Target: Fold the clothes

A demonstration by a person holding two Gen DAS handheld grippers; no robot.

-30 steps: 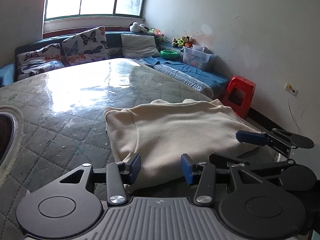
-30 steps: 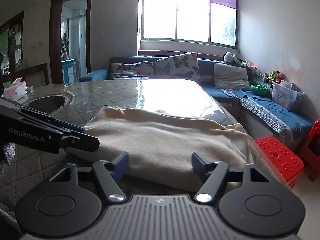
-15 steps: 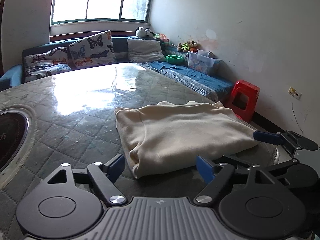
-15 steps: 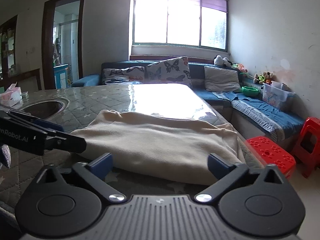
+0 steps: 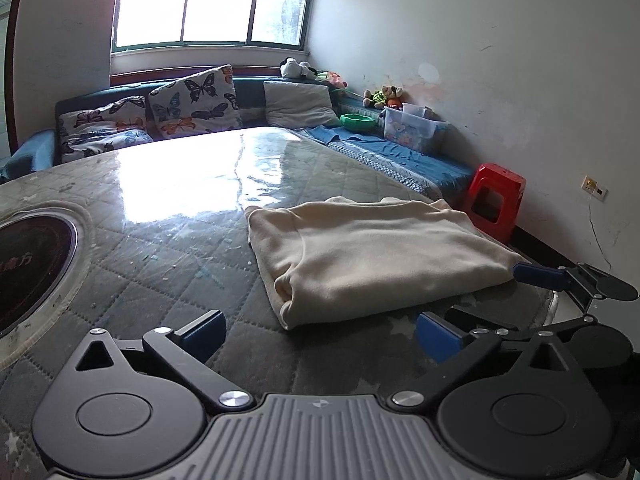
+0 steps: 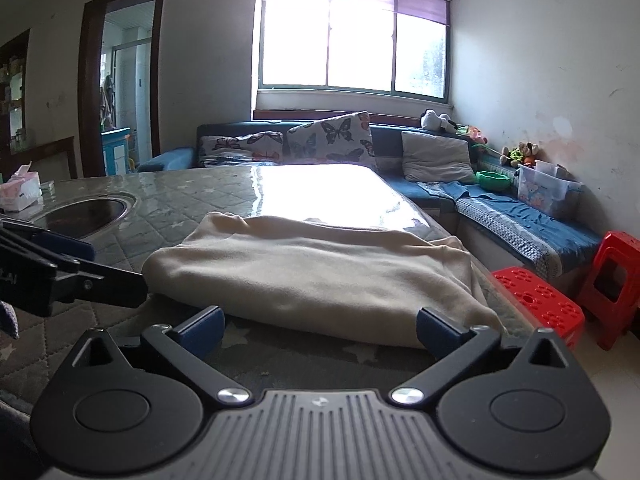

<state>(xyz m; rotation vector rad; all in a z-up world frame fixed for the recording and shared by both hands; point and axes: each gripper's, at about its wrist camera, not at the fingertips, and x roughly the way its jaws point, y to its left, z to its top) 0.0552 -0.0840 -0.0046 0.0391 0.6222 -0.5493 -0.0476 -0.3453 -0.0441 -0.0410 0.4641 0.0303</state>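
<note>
Cream garment is folded into a flat rectangular stack on the quilted table, near its right edge, under a glossy clear cover. In the left wrist view the folded edge faces the camera, with layered corners at the near left.

Left gripper: jaws opening, blue pads spread wide, nothing between them. The garment's near corner sits just beyond the gap and the pads do not touch it.

Right gripper: jaws fully spread, nothing gripped. The garment's near edge lies just past the fingertips, close to the right pad, though contact cannot be confirmed. In the left view its upper blue pad sits right at the garment's right corner; touching or not, cannot tell.

Left gripper also shows in the right view at far left, next to the garment's left end. White lettering on its body is cut off, only "AI" is partly readable.

Round black inset sits in the table at left, with red characters I can't read in full.

Other items:
- tissue pack at far left of the table
- butterfly cushions on the blue sofa under the window
- green bowl and clear plastic bin on the sofa's right arm
- two red stools on the floor at right
</note>
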